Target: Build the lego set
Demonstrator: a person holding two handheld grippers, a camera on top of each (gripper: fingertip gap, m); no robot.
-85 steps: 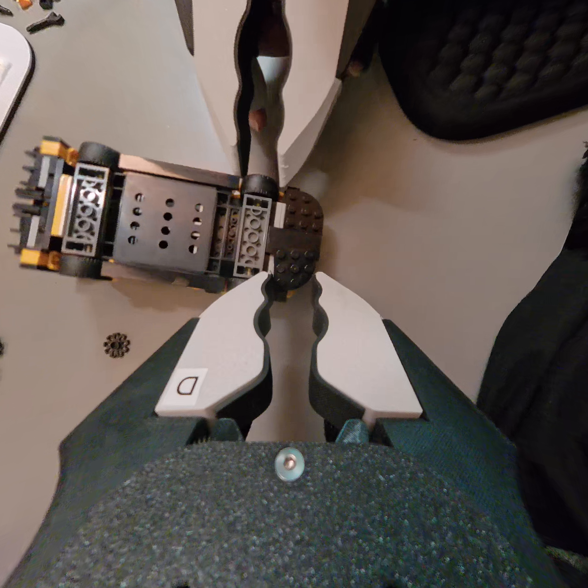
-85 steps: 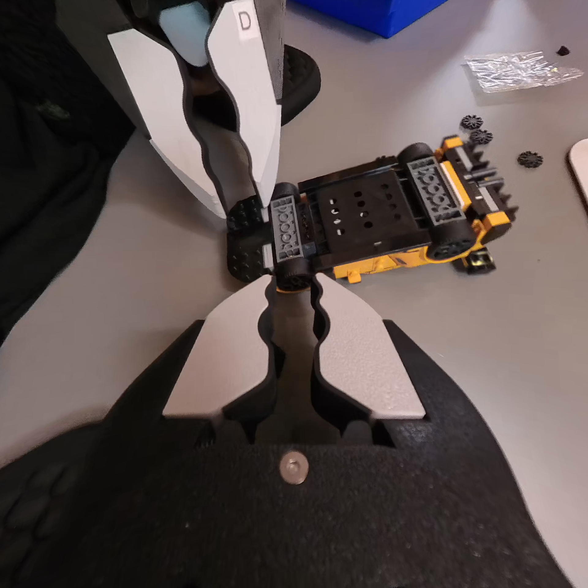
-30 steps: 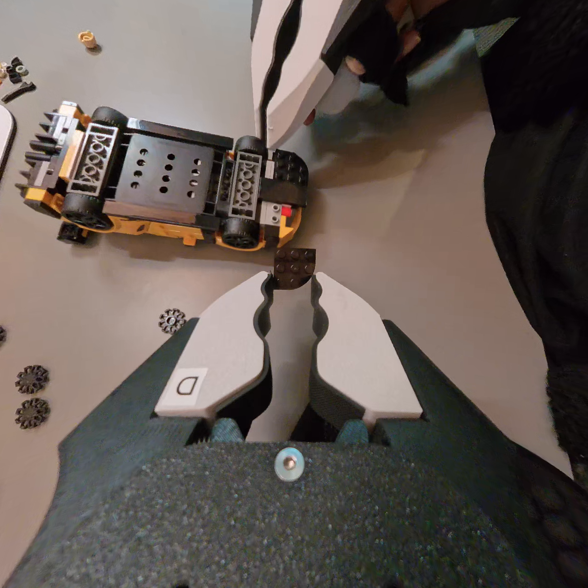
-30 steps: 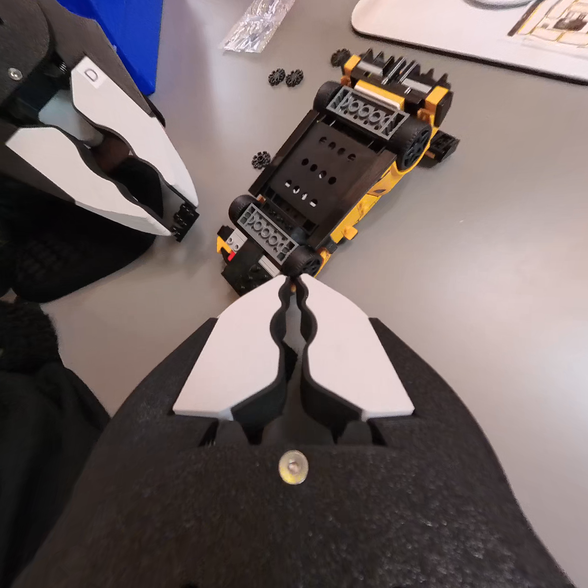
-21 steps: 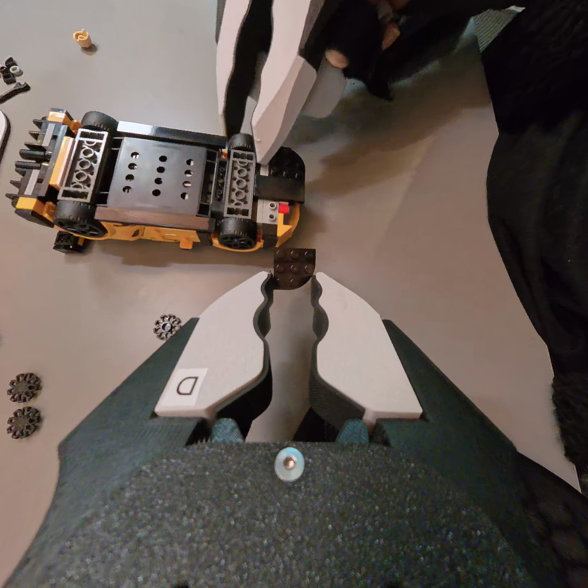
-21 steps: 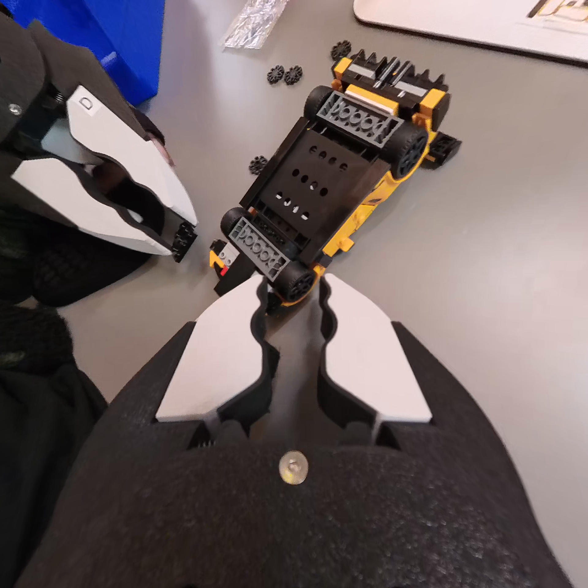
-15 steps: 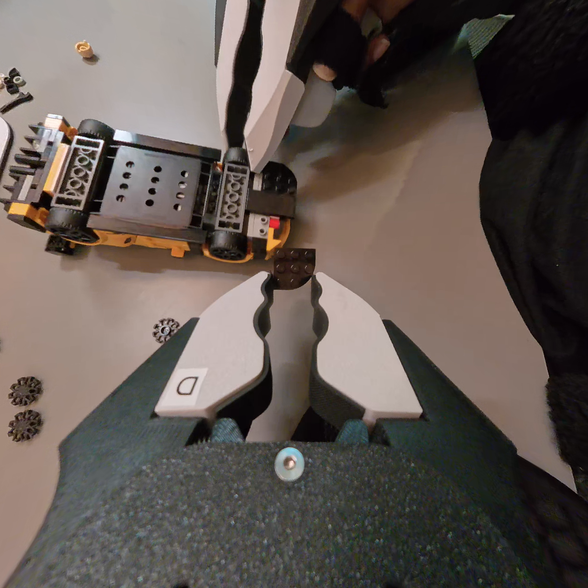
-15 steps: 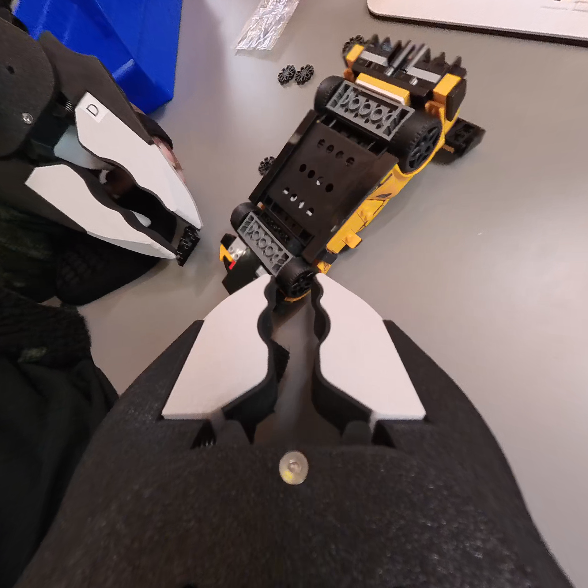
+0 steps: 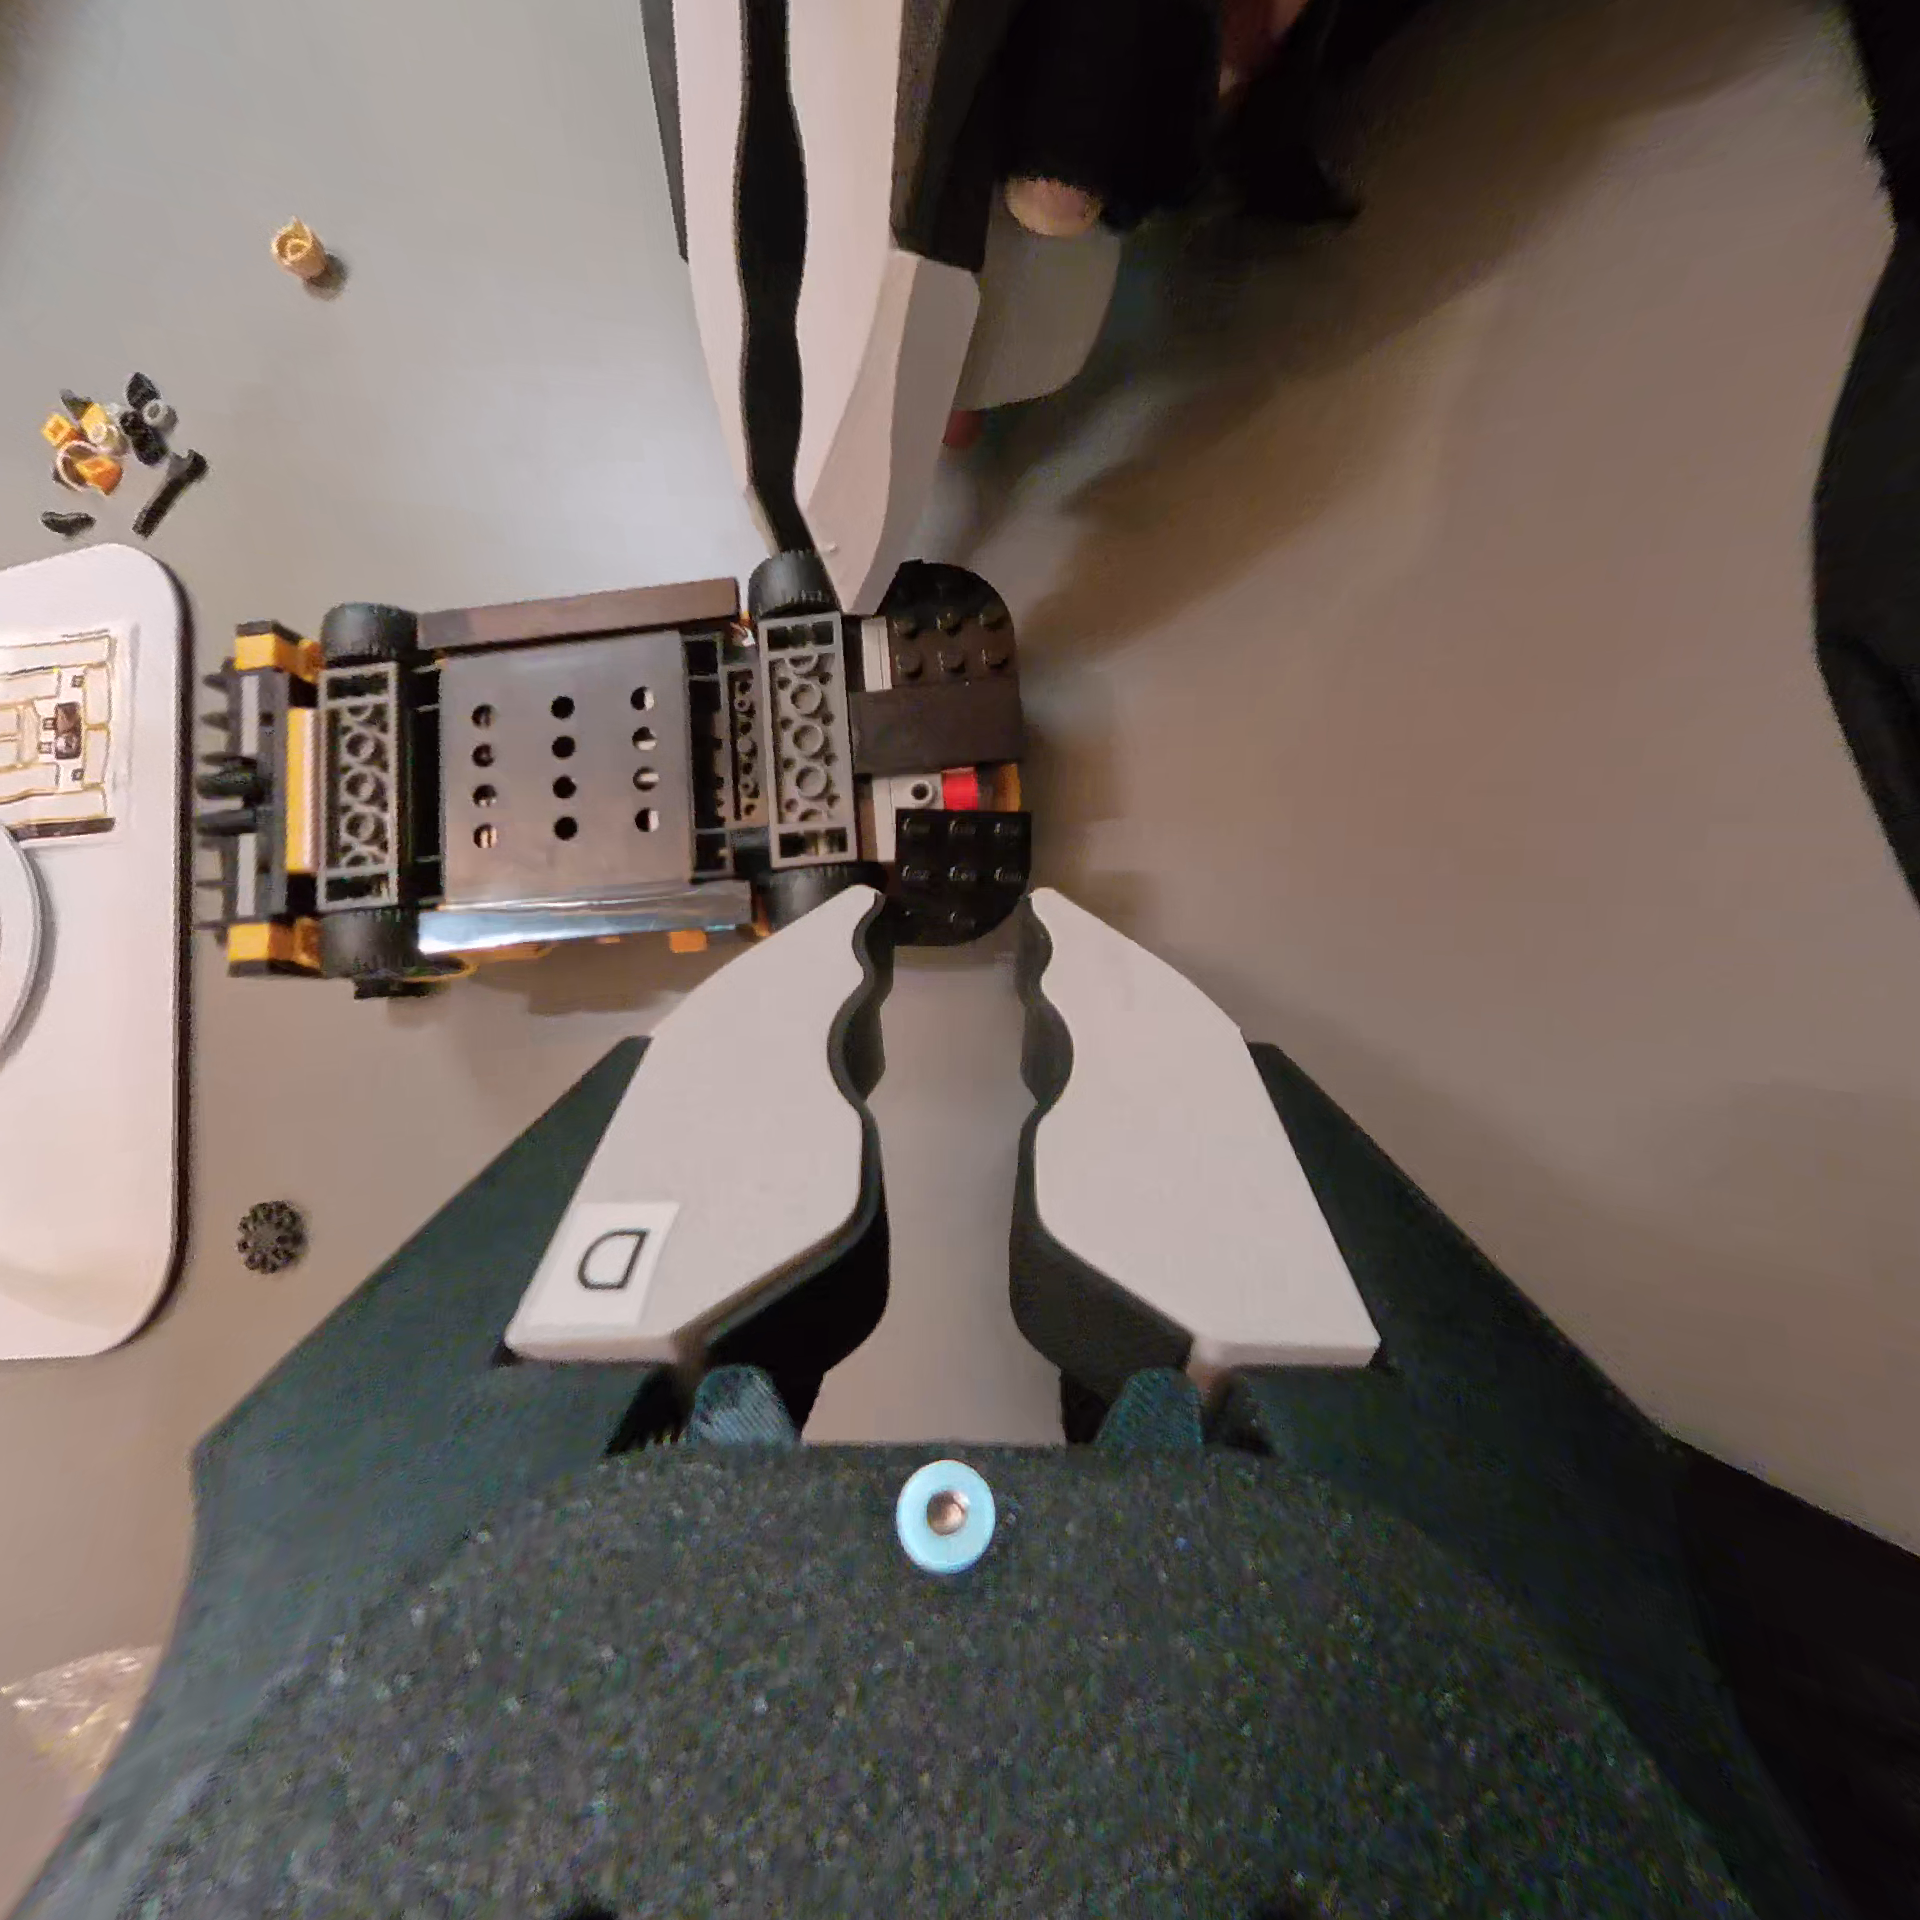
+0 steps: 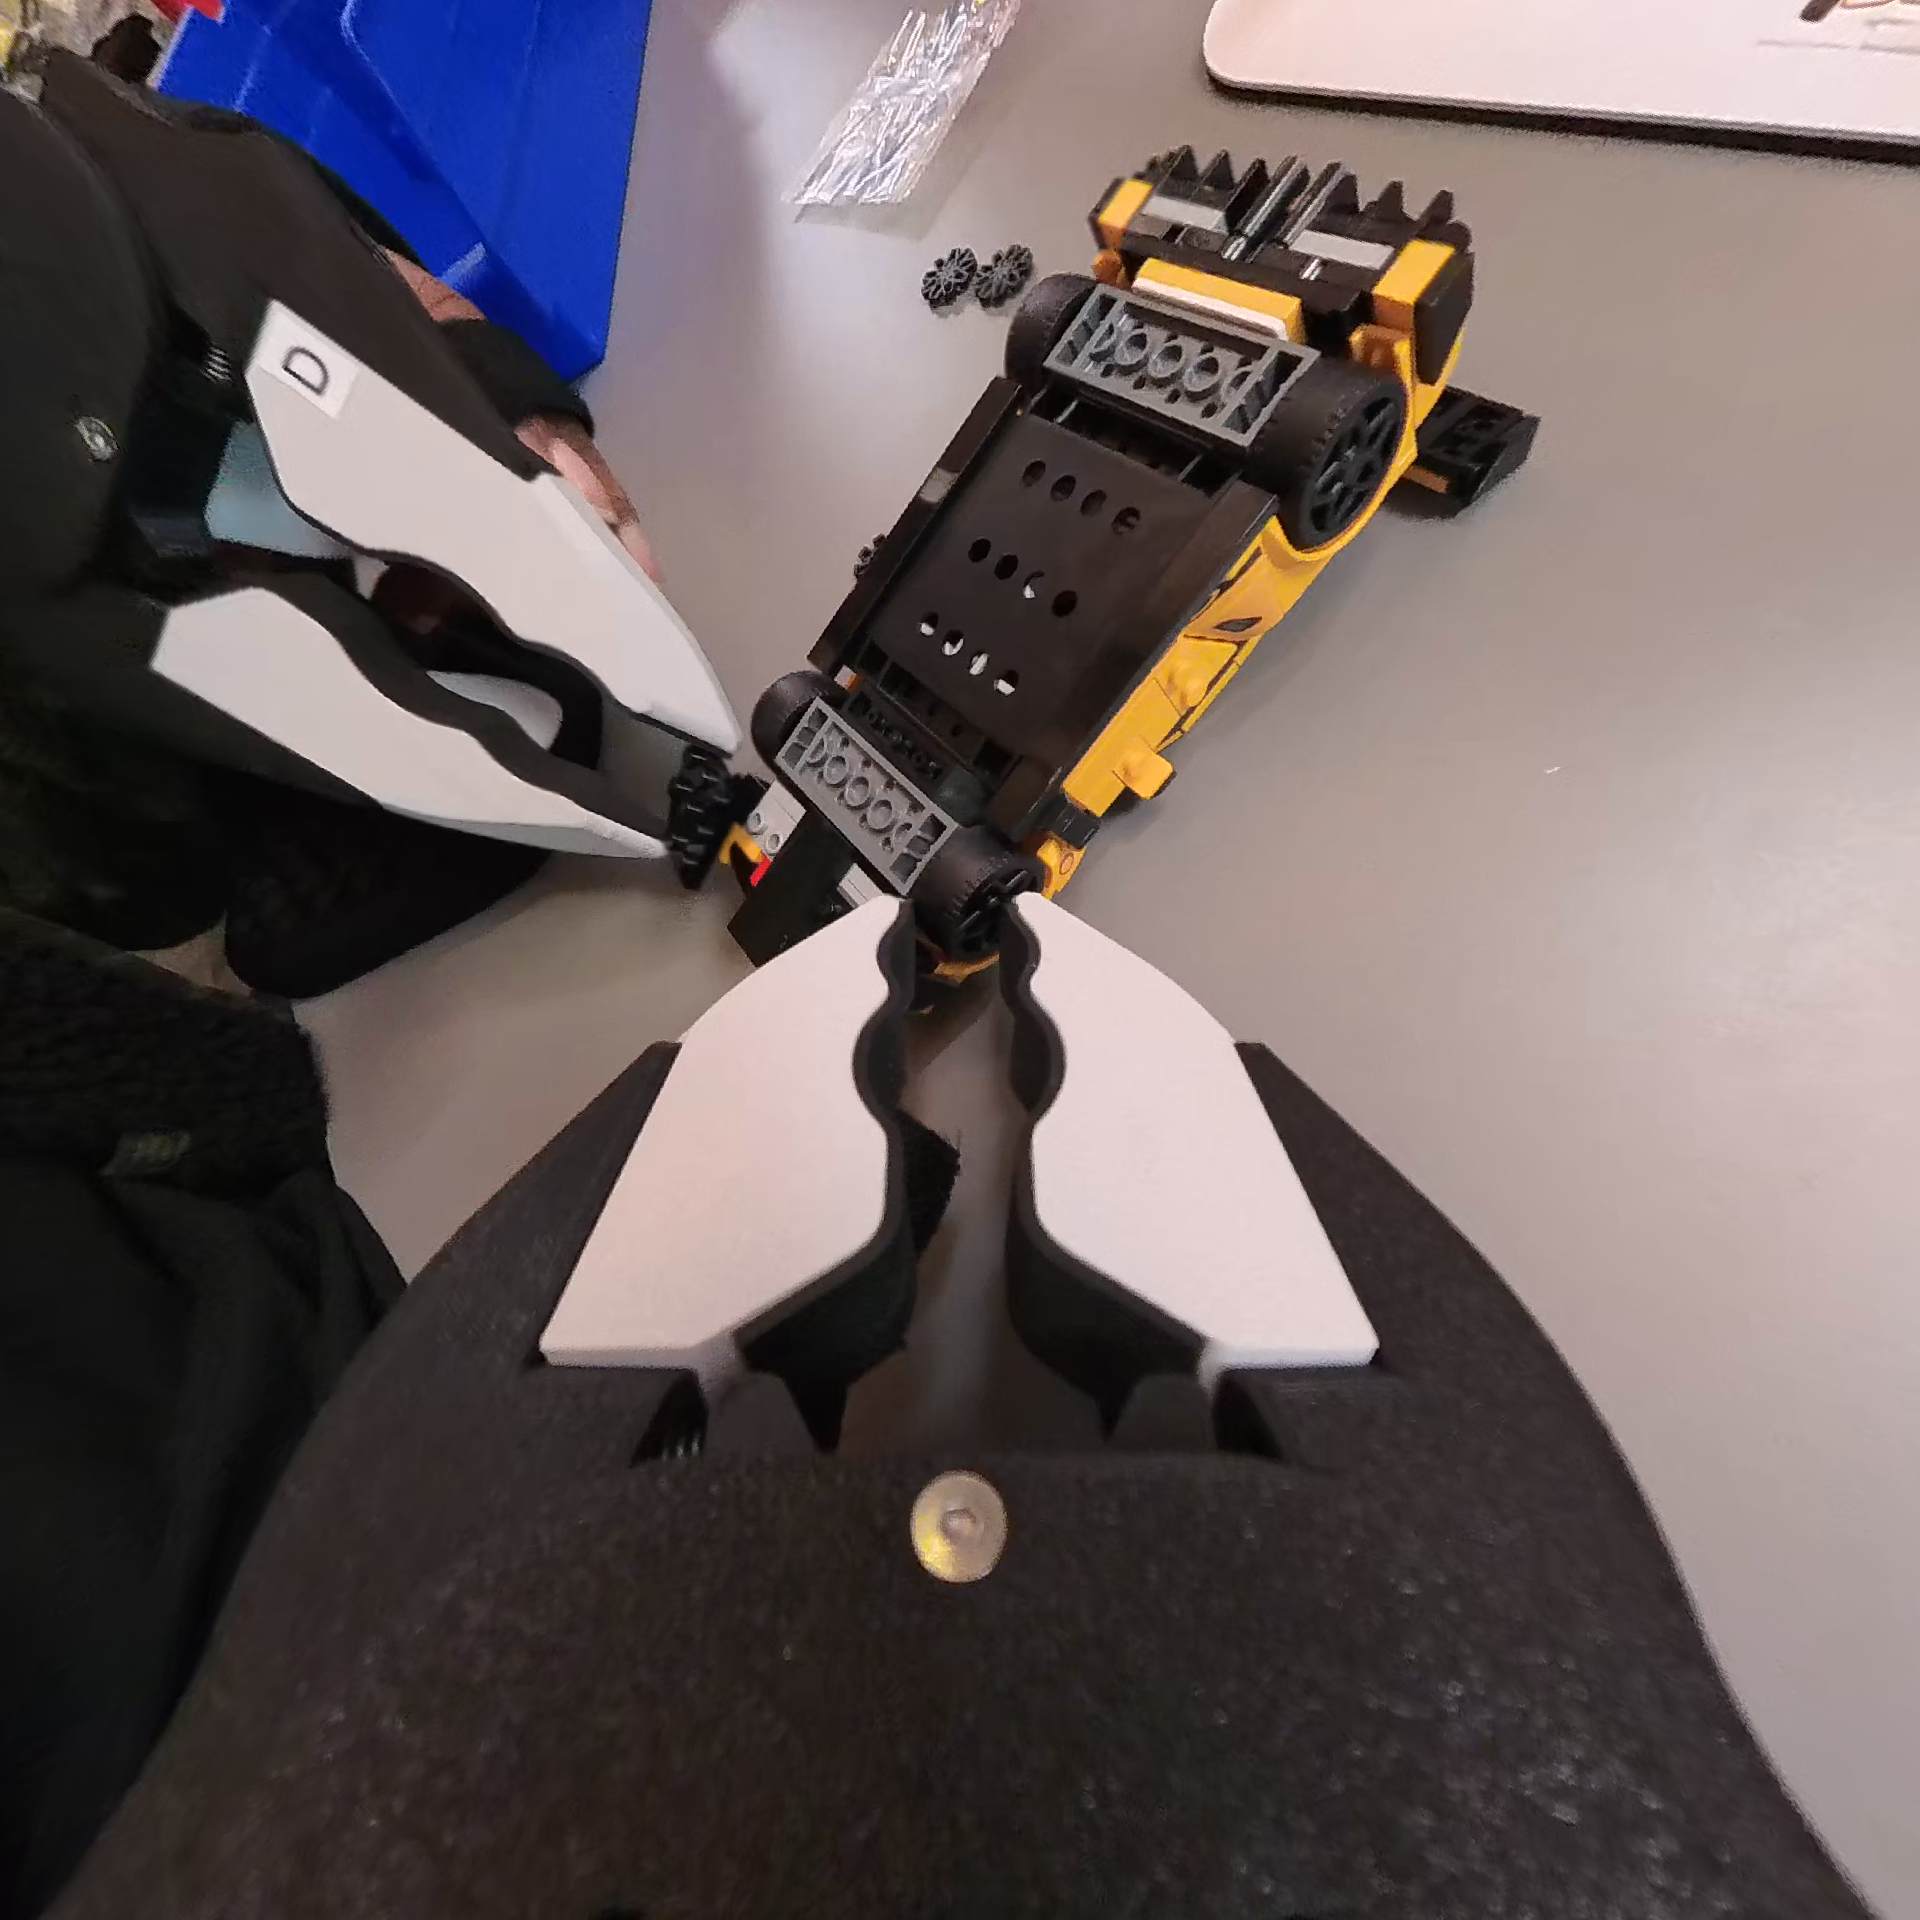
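**Car mostly built, corner plate going on**

Lying upside down on the grey table (image 9: 1351,727): yellow-and-black car (image 9: 561,769), chassis and four wheels fitted. Loose bits (image 9: 104,447) still unused.

Left gripper (image 9: 951,904) pinching a black rounded plate (image 9: 961,873) against the car's end, probably not yet seated. Right gripper (image 10: 951,920) clamped on a wheel (image 10: 977,894), steadying from the opposite side.

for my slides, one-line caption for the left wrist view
Left gripper brings a black rounded plate to the upturned yellow car's end.

Perhaps workshop: grey worktable (image 10: 1558,935), blue bin (image 10: 499,135)
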